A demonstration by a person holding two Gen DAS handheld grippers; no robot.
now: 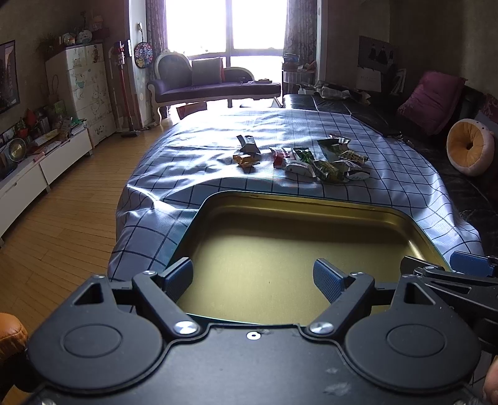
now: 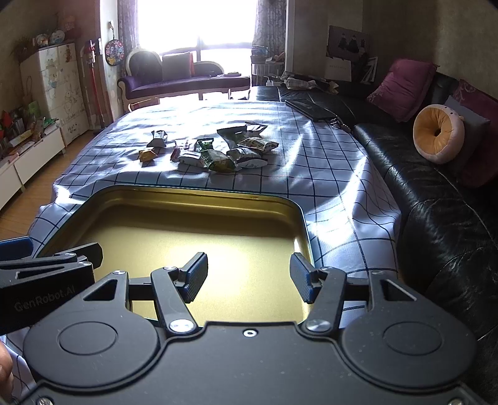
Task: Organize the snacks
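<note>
Gold tin (image 1: 280, 249) sat empty at the counter (image 1: 193, 155) near edge, long axis left-right. Snack packets (image 1: 314, 162) lay scattered beyond it. Left tongs (image 1: 253, 280) and right tongs (image 2: 249, 280) both gaped wide, holding nothing.

Living room, strong backlight from big window (image 1: 230, 25) on far wall, blown out; curtains (image 1: 300, 28) either side. Purple chaise (image 1: 211, 85) under it. Left: wood plank floor (image 1: 62, 224), white cartoon-print cabinet (image 1: 82, 90), low white TV unit (image 1: 40, 168) piled with clutter, red stick vacuum (image 1: 119, 81) against wall. Right: black leather sofa (image 2: 435, 218) with magenta cushion (image 2: 404, 87) and round orange plush pillow (image 2: 437, 132). Checked cloth (image 2: 326, 174) covers the tabletop in the middle.
</note>
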